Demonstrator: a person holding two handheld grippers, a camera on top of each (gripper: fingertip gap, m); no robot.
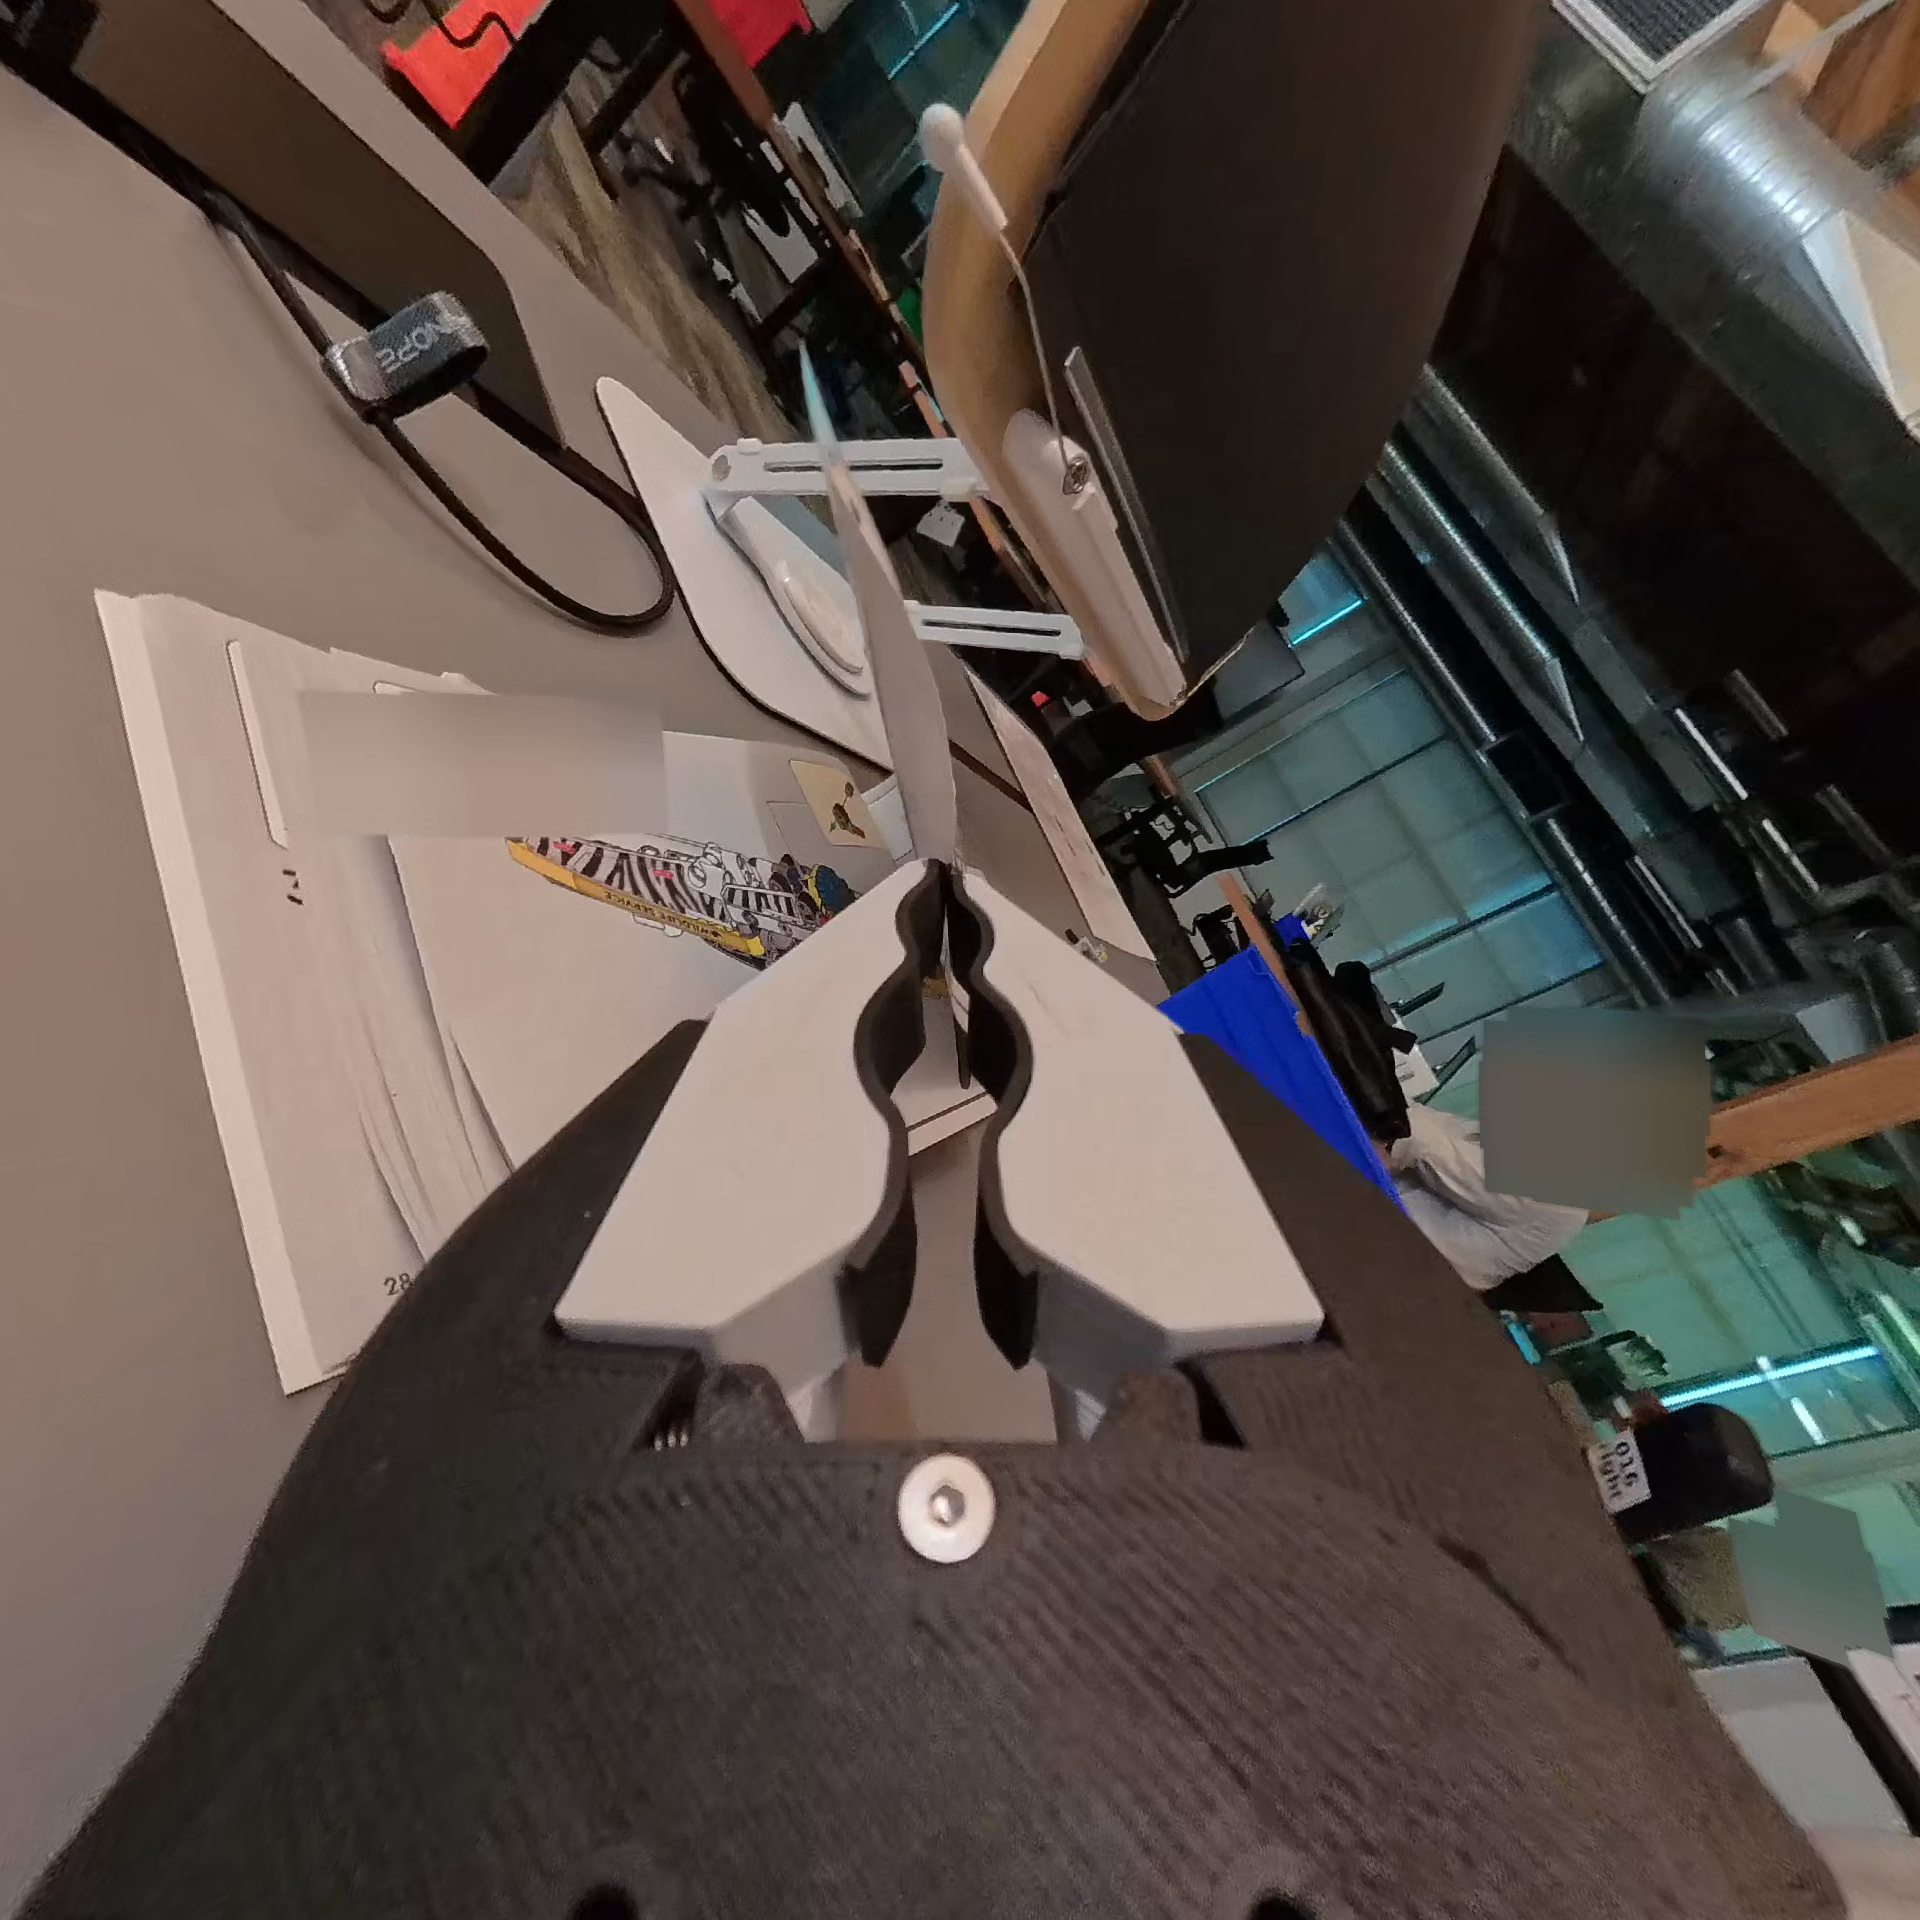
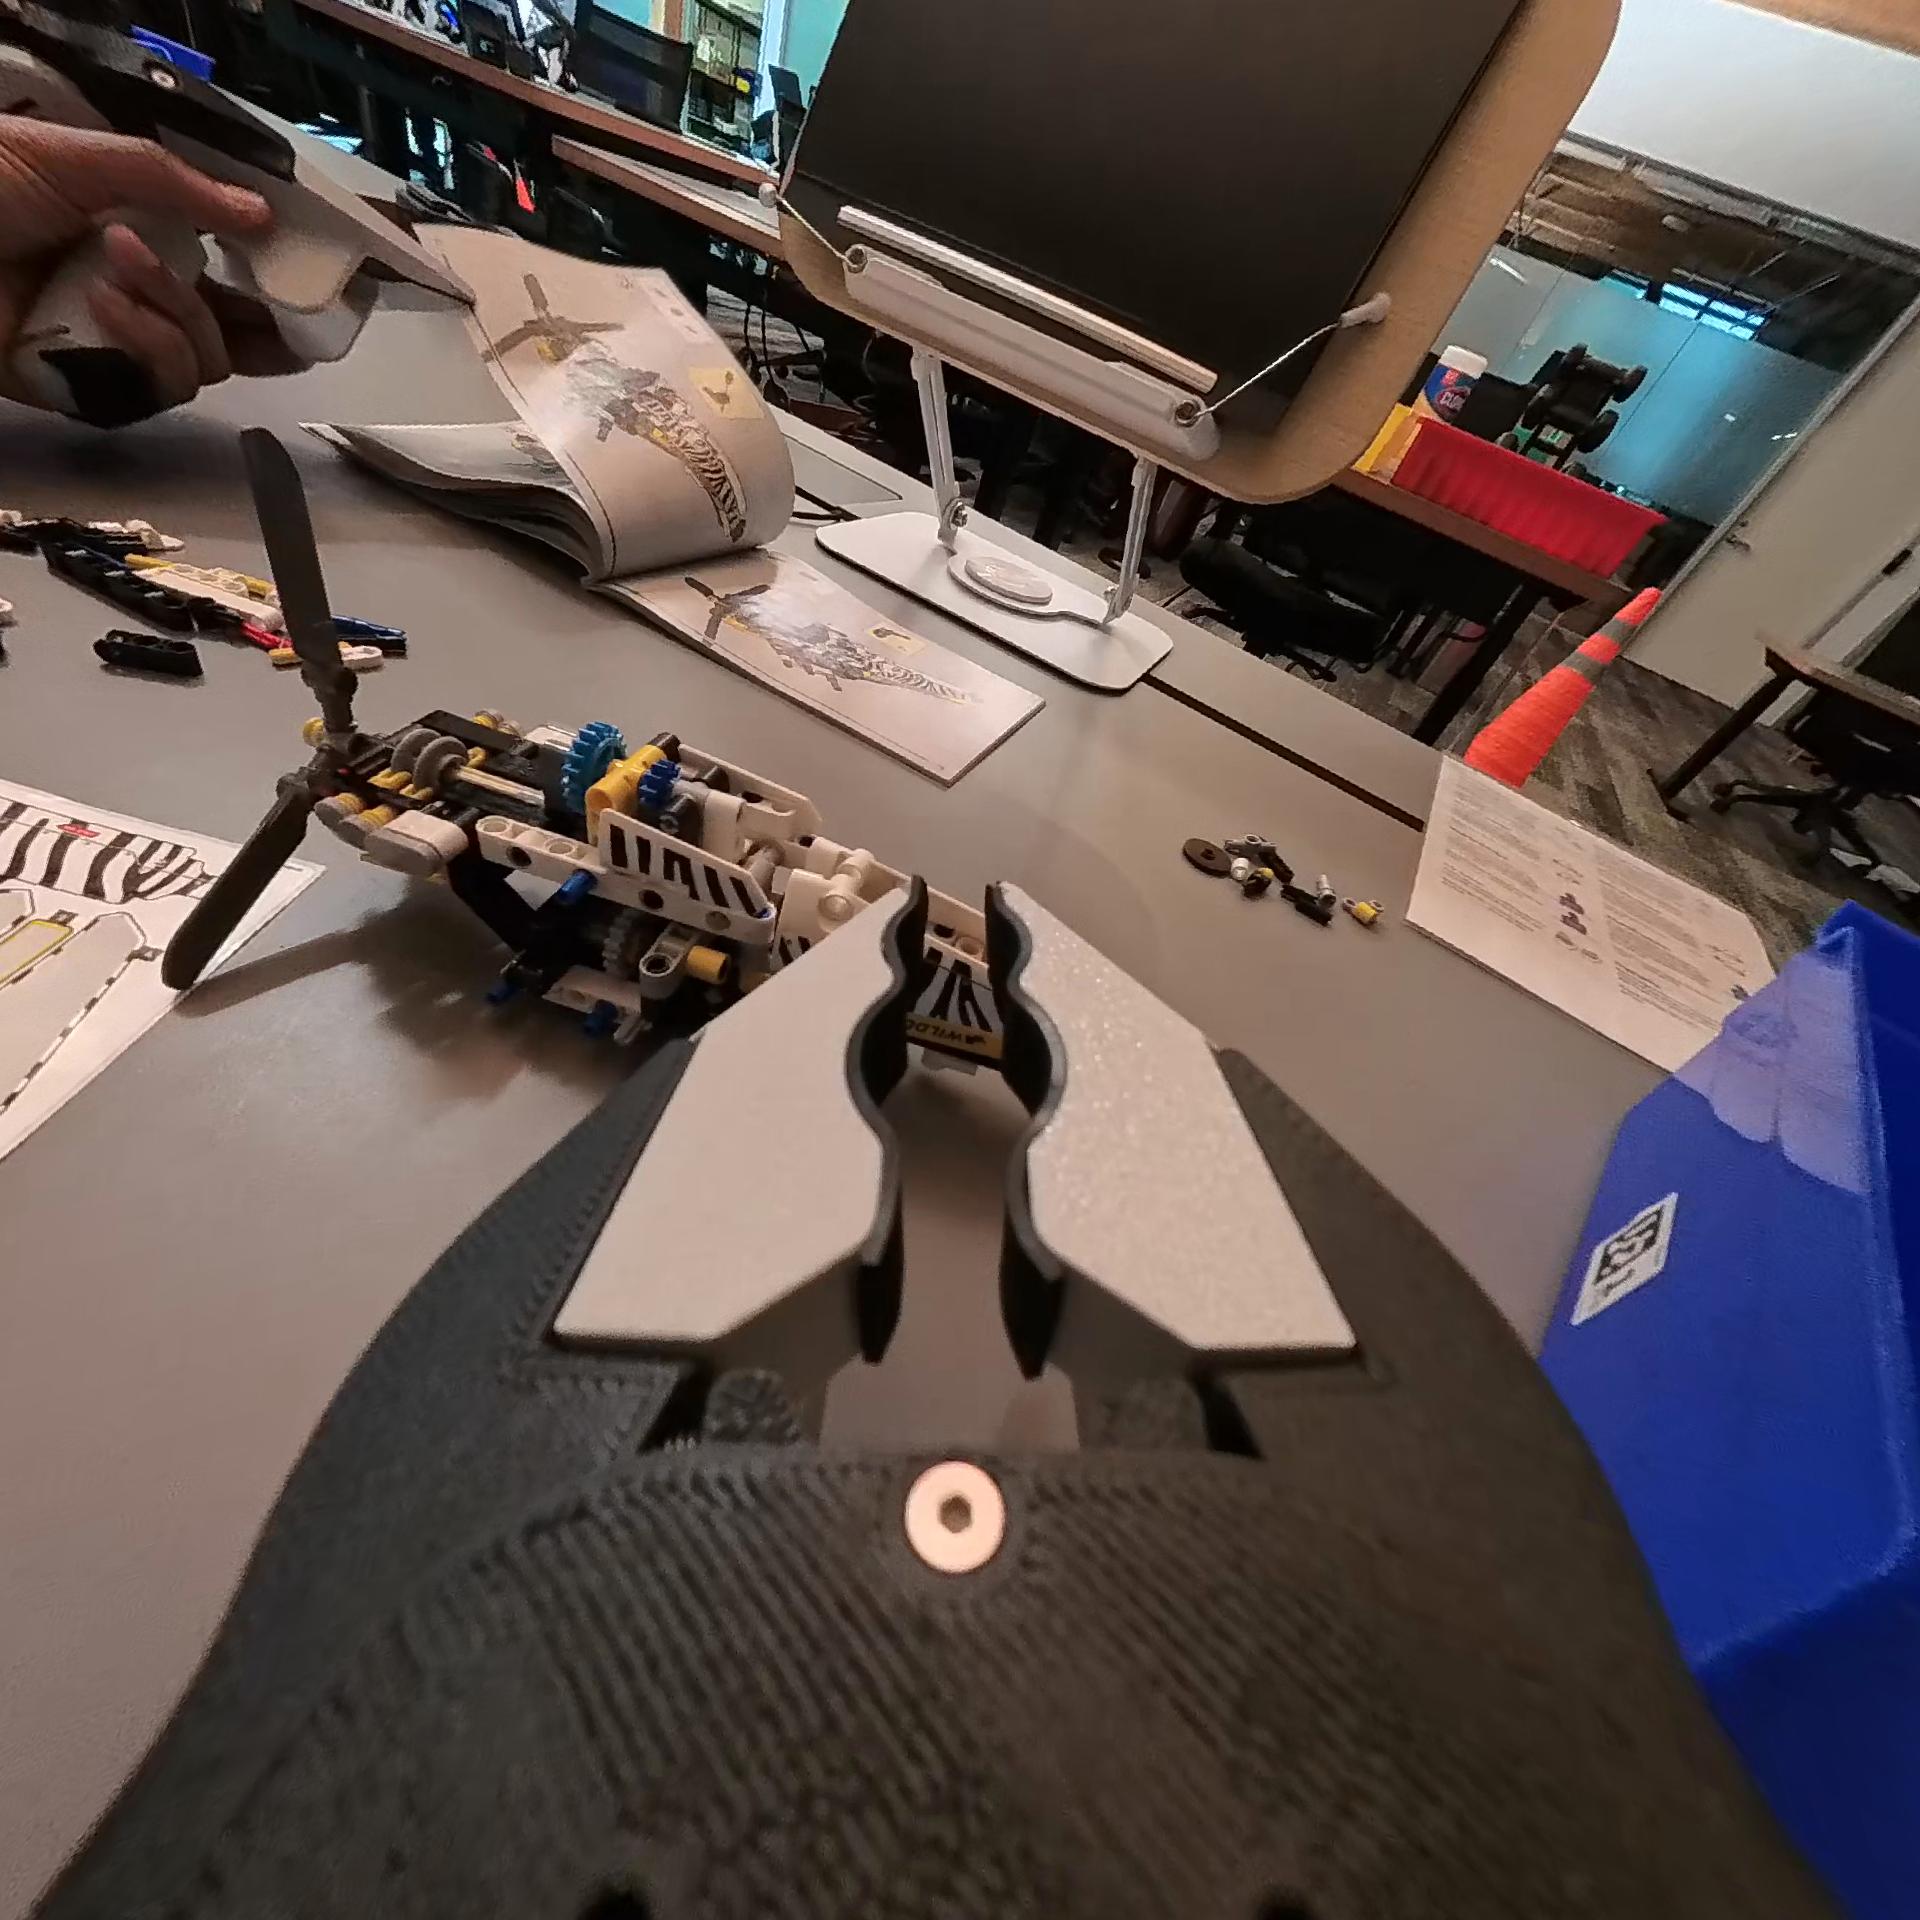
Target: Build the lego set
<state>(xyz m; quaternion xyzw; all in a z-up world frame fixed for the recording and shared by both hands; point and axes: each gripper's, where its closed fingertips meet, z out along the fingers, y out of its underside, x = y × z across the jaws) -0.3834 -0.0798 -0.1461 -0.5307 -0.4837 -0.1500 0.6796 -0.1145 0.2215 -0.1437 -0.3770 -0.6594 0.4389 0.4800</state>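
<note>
My left gripper (image 1: pixel 940 868) is shut on a single page (image 1: pixel 899 675) of the open instruction booklet (image 1: pixel 312 935) and holds it lifted, edge-on to the camera. The right wrist view shows the same gripper (image 2: pixel 447 286) at the top left, in a hand, pinching the curled page (image 2: pixel 644 416). The partly built lego helicopter (image 2: pixel 582 831), with black rotor blades and zebra-striped panels, lies on the grey table. My right gripper (image 2: pixel 954 904) is shut on its tail end (image 2: pixel 951 997), with a pad against each side.
A tablet on a white stand (image 2: pixel 997 592) is behind the booklet. A blue bin (image 2: pixel 1766 1351) is close on the right. Loose small parts (image 2: pixel 1278 868) and a printed sheet (image 2: pixel 1590 914) lie to the right, more parts (image 2: pixel 187 592) and a sticker sheet (image 2: pixel 83 914) to the left. About 40 centimetres separates my left fingertips from my right. Measured from the fingertips, the partly built lego helicopter (image 2: pixel 582 831) is 8 centimetres or so from the right gripper and 35 centimetres from the left.
</note>
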